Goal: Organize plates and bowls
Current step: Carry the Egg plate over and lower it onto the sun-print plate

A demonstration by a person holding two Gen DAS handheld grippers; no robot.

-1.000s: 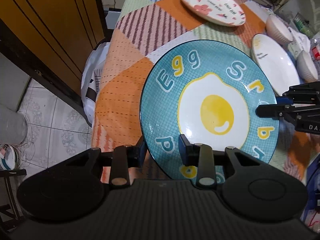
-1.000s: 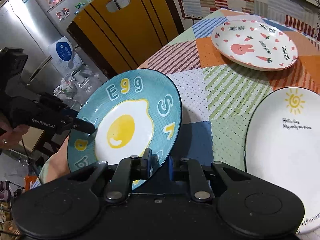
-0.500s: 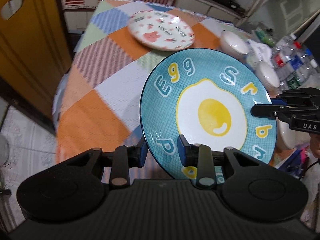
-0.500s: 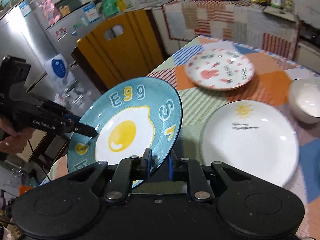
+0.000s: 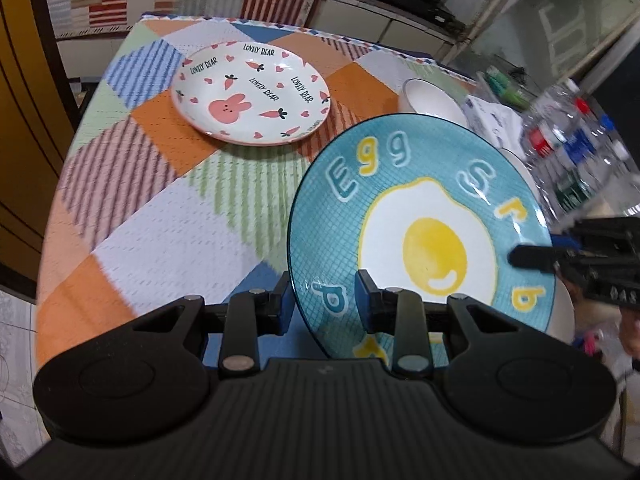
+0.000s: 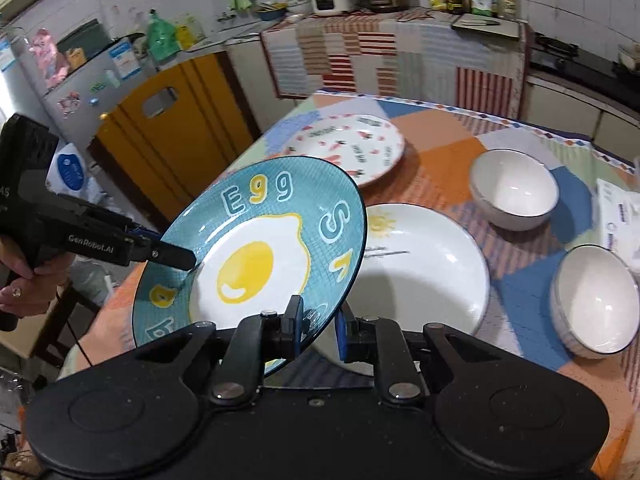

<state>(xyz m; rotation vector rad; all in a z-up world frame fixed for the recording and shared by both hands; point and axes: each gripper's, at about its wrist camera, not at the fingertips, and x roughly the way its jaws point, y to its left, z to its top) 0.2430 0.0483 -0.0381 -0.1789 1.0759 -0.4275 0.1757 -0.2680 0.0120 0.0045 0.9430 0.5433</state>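
Both claws grip the teal plate [image 5: 420, 236] by its rim and hold it tilted in the air above the bench [image 5: 160, 216], clear of the patchwork cloth. The left claw [image 5: 324, 300] is closed narrowly on the rim beside the letter "P", 1 pad on the face and 1 behind. The right claw [image 6: 318, 326] pinches the opposite rim the same way, nearly shut, near the letters "S" and "r". The plate carries a fried-egg drawing and raised letters reading "Egg" along its upper rim, with "S", "r", "b" and "P" further round; the rest is hidden.

Under the lifted plate, near the bench's near edge, lies a white plate [image 6: 424, 264] with a small yellow sun and 2 lines of dark script too small to read. Toward the far edge sits a white plate [image 5: 250, 94] with a pink rabbit, carrots and hearts, printed "LOVELY BEAR" several times. 2 white bowls stand along the right side: 1 bowl [image 6: 514, 188] further back, another bowl [image 6: 596, 300] nearer the near edge.

In the right wrist view, the left tool's body [image 6: 92, 238] reads "GenRobot.AI", and a person's hand [image 6: 24, 284] holds its handle. In the left wrist view, the right tool shows "DAS". Blurred bottles [image 5: 576, 152] with red and blue caps crowd the right edge.
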